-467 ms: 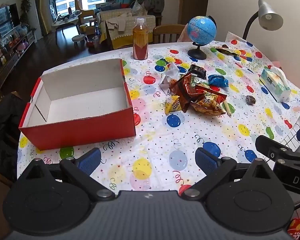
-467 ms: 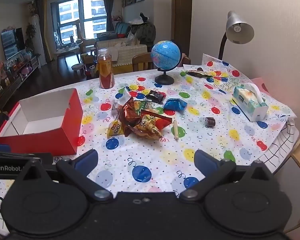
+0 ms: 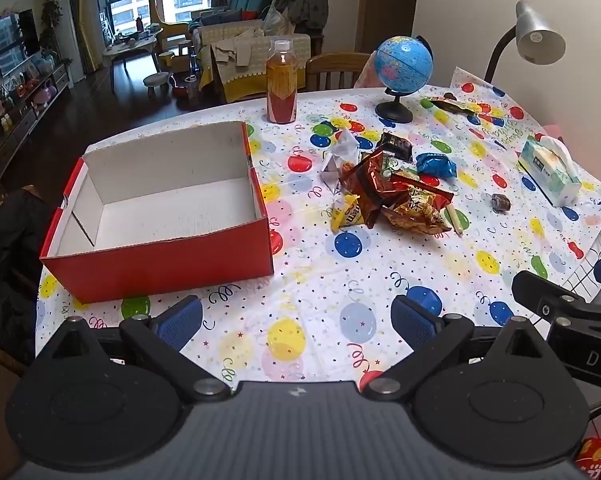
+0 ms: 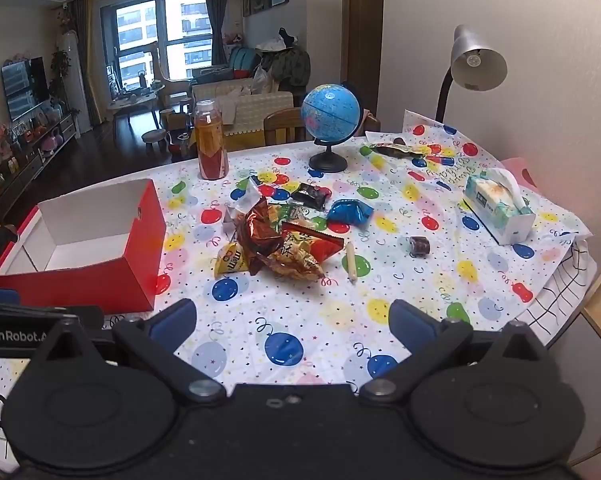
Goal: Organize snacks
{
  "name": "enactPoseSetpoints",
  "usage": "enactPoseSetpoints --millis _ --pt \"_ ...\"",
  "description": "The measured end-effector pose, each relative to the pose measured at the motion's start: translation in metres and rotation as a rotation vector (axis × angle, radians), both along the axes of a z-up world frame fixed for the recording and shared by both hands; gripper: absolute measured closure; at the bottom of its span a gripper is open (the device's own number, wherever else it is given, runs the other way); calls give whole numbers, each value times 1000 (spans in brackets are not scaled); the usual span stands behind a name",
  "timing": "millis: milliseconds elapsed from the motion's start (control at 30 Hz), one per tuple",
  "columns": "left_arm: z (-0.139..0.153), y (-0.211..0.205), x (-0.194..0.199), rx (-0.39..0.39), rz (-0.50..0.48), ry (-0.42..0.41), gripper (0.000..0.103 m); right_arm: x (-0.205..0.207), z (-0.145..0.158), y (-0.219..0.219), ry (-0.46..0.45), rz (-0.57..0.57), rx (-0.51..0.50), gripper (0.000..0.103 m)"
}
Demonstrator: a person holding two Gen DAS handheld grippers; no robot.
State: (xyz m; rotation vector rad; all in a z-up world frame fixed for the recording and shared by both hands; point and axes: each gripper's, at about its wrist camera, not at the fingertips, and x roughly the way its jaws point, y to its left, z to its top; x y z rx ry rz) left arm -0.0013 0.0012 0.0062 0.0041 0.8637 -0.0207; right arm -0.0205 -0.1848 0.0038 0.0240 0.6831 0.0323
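Left wrist view: nothing has moved since a moment ago, and your left gripper (image 3: 296, 316) and right gripper (image 4: 292, 320) both hang released and holding nothing. You haven't started: the snacks (image 3: 388, 196) are untouched and the red box (image 3: 160, 256) is bare.

Your left wrist cam sits low over the table's (image 3: 308, 280) near edge, facing the far edge, red box (image 3: 160, 256) close at left. Your right wrist cam sits further right, same heading. Both share the snack pile (image 3: 388, 196) (image 4: 280, 240), globe (image 3: 402, 64) (image 4: 331, 114) and lamp (image 4: 476, 64).
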Motion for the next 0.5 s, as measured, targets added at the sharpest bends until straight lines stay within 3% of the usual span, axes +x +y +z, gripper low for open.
enactPoseSetpoints --millis 500 --pt "5 10 -2 -23 -2 -37 2 0 9 4 -20 -6 -12 0"
